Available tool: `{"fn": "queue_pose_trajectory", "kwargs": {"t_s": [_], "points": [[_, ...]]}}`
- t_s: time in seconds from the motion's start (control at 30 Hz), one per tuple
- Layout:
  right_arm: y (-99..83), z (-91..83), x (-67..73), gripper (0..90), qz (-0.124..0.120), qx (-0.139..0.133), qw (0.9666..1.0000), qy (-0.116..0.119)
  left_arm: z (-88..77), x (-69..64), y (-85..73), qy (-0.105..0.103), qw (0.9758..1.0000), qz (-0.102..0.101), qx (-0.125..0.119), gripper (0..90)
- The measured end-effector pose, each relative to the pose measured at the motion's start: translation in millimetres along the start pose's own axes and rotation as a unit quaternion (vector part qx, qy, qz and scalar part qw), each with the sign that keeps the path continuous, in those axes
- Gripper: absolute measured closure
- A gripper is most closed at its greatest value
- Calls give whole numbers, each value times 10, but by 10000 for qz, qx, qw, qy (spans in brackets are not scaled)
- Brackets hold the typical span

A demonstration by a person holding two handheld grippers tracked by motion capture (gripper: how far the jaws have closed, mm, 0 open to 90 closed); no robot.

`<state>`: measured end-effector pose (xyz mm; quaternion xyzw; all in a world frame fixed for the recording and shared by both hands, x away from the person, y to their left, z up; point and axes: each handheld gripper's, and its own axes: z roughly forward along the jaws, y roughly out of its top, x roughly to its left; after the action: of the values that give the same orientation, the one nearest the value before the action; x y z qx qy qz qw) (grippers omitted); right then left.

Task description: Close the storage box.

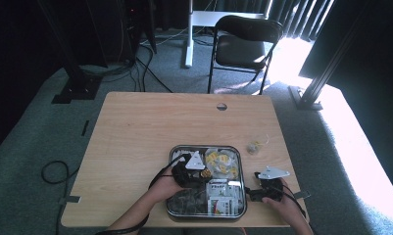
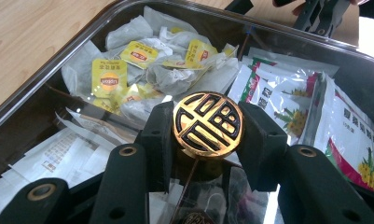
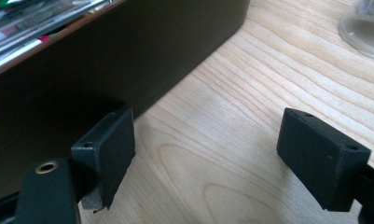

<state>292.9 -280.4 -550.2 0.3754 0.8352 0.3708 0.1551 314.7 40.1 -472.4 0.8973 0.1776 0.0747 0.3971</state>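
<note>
Left tool (image 2: 208, 126) is clamped on a round gold knob (image 2: 208, 125) with a black raised emblem on its face, both pads pressing its sides; the knob sits on top of a clear lid (image 2: 45, 88) (the lid reflects light, so where its far edge lies is hard to tell) held over the tray (image 1: 170, 205). In the high view the left tool (image 1: 196, 172) is over the middle of the tray, which stands near the front edge of the wooden surface (image 1: 150, 122), right of centre. Through the lid: yellow-tagged tea bags (image 2: 142, 60) in the far compartment, white and green sachets (image 2: 287, 93) to the right of them, pale paper packets (image 2: 58, 149) near left. Right tool (image 1: 267, 188) rests low on the surface just right of the tray, its jaws spread wide with nothing between them; in the right gripper view its left pad (image 3: 107, 149) is close beside the tray's dark outer wall (image 3: 128, 56), contact not certain. A small clear cup (image 1: 254, 147) stands on the surface beyond the tray's far right corner. A black folding chair (image 1: 243, 46) is on the floor past the far edge.
</note>
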Motion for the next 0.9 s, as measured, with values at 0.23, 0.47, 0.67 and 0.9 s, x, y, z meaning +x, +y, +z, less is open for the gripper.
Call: {"fn": "queue_pose_trajectory", "kwargs": {"t_s": [0.23, 0.47, 0.67, 0.9], "points": [[0, 1, 3, 184, -8, 4, 10000, -11, 39, 6, -21, 17, 10000, 57, -33, 587], [0, 1, 2, 184, -3, 1, 10000, -5, 45, 28, -39, -80, 9999, 14, -83, 586], [0, 1, 3, 182, -8, 3, 10000, -4, 37, 27, -41, -89, 9999, -24, -88, 581], [0, 1, 4, 182, -10, 5, 10000, -9, -223, 173, -34, 11, 9969, -534, -578, 172]]}}
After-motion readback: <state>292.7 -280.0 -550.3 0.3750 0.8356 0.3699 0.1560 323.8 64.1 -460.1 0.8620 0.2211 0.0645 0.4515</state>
